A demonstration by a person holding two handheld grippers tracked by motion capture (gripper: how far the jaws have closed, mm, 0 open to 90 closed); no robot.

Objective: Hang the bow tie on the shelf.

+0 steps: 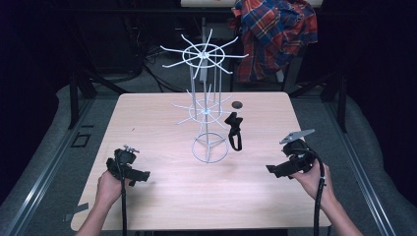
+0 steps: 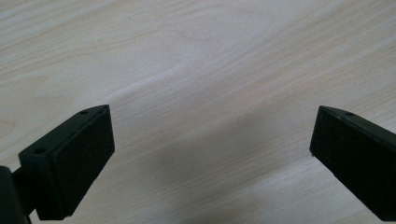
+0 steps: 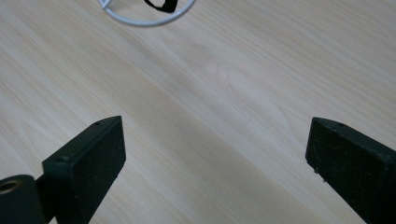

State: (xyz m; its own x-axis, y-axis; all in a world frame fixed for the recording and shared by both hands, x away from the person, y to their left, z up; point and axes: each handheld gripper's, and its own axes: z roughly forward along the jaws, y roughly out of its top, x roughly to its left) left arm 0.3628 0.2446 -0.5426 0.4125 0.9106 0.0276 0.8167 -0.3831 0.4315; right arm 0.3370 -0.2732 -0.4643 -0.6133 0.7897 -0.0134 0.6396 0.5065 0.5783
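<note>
On rack (image 1: 205, 113) hangs black strap (image 1: 234, 132) — well apart from both grippers' fingers (image 3: 88, 163), wide open, empty.

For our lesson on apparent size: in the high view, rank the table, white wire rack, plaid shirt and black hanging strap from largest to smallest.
1. table
2. white wire rack
3. plaid shirt, farther back, so unsure against the rack
4. black hanging strap

Two black jaws of the right gripper (image 3: 215, 172) are rising from the bottom edge, standing wide apart with nothing between them. Pale wood-grain worktop (image 3: 224, 93) is lying beneath them. At the top edge, part of a white wire ring (image 3: 140, 21) is resting on the worktop, a black strap (image 3: 161, 5) lying within it
</note>
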